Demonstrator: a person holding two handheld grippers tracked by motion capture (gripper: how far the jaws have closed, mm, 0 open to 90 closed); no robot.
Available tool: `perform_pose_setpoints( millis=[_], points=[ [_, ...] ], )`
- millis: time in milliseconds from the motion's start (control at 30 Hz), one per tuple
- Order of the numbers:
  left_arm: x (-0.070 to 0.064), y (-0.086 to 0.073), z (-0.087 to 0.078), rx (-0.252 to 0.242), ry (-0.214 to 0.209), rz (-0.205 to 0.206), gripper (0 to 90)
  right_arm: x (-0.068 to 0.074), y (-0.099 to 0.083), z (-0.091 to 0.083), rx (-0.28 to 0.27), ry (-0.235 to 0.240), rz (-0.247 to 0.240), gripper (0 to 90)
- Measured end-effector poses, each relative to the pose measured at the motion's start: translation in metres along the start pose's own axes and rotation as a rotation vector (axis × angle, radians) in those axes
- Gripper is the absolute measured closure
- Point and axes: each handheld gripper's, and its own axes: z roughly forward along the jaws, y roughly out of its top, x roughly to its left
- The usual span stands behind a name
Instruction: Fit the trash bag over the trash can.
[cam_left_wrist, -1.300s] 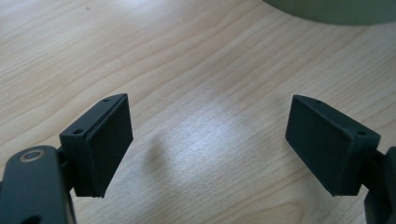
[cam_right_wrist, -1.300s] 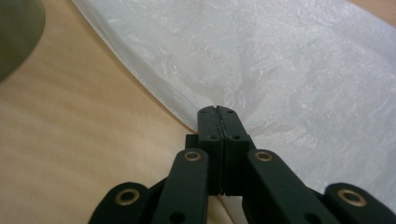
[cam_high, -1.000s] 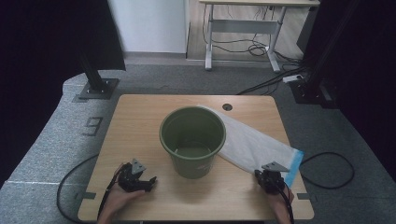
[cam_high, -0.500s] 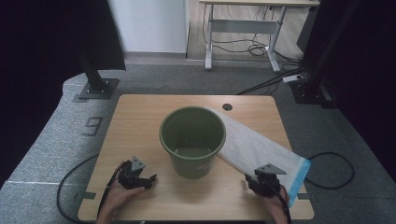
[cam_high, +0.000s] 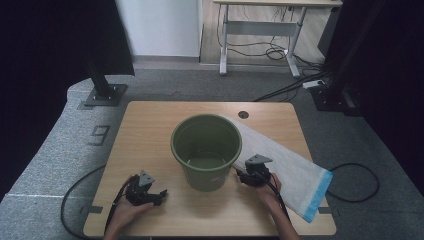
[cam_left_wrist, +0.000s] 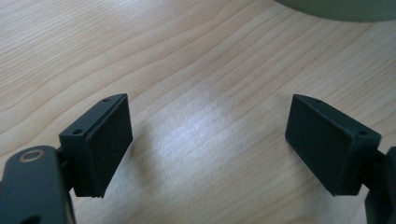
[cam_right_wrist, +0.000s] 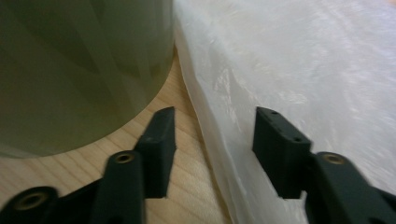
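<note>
My right gripper (cam_right_wrist: 212, 140) stands open, jaws astride the edge of the white plastic bag (cam_right_wrist: 299, 84) lying toward the tabletop's right edge, just beside the green bucket (cam_high: 206, 150). My left gripper (cam_left_wrist: 208, 144) gapes wide over bare wood near the front edge, holding nothing.

Matt green plastic bucket (cam_high: 206, 150), translucent crinkly plastic bag (cam_high: 292, 167), smooth light-wood table (cam_high: 150, 130).

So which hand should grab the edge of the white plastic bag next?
The right one, probably. The right gripper is open, its jaws straddling the edge of the white plastic bag beside the green plastic bucket. The left gripper sits open over bare wooden table, away from the bag.
</note>
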Motion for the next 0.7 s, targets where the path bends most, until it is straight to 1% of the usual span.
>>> perform_pose_setpoints(
  millis=[33,67,100,133,167,200,233,333,367,433,467,500,533,633,667,700],
  points=[
    [0.001,-0.001,-0.001,0.003,0.004,0.001,14.5,0.000,0.000,0.001,0.014,-0.004,-0.013,58.0],
    [0.001,-0.001,-0.002,0.001,0.015,-0.002,14.5,0.000,-0.001,0.001,0.023,-0.009,-0.015,61.3],
    [0.002,-0.002,-0.002,0.003,0.022,0.000,14.5,-0.001,-0.002,0.000,0.024,-0.005,-0.006,65.5],
    [0.003,-0.002,-0.002,0.002,0.025,-0.001,14.6,-0.001,-0.002,-0.001,0.024,-0.005,-0.008,69.1],
    [0.003,-0.002,-0.002,-0.002,0.027,-0.003,14.6,-0.002,-0.002,-0.002,0.025,-0.007,-0.011,75.5],
    [0.004,-0.003,-0.002,-0.005,0.024,-0.007,14.7,-0.004,-0.005,-0.004,0.029,-0.008,-0.022,86.8],
    [0.004,-0.003,-0.002,-0.007,0.028,-0.007,14.6,-0.005,-0.006,-0.005,0.028,-0.004,-0.025,88.6],
    [0.006,-0.004,-0.003,-0.013,0.048,-0.003,14.9,-0.007,-0.009,-0.009,0.035,-0.003,-0.032,88.9],
    [0.007,-0.004,-0.003,-0.014,0.055,-0.010,15.5,-0.009,-0.013,-0.016,0.044,-0.006,-0.037,88.9],
    [0.007,-0.004,-0.003,-0.015,0.058,-0.012,15.7,-0.009,-0.016,-0.018,0.046,-0.003,-0.034,88.9],
    [0.007,-0.004,-0.003,-0.015,0.057,-0.008,15.8,-0.009,-0.025,-0.029,0.048,0.009,-0.019,88.9],
    [0.007,-0.004,-0.003,-0.015,0.057,-0.008,15.9,-0.009,-0.028,-0.033,0.048,0.019,-0.009,88.9],
    [0.007,-0.004,-0.003,-0.014,0.056,-0.006,15.9,-0.009,-0.028,-0.033,0.048,0.019,-0.009,88.9],
    [0.007,-0.003,-0.003,-0.009,0.058,0.002,15.8,-0.009,-0.047,-0.052,0.043,0.055,0.043,88.9],
    [0.009,-0.003,-0.003,-0.010,0.056,-0.002,15.8,-0.006,-0.054,-0.061,0.047,0.055,0.038,88.9],
    [0.009,-0.003,-0.003,-0.010,0.056,-0.002,15.8,-0.006,-0.054,-0.061,0.047,0.055,0.038,88.9]
  ],
)
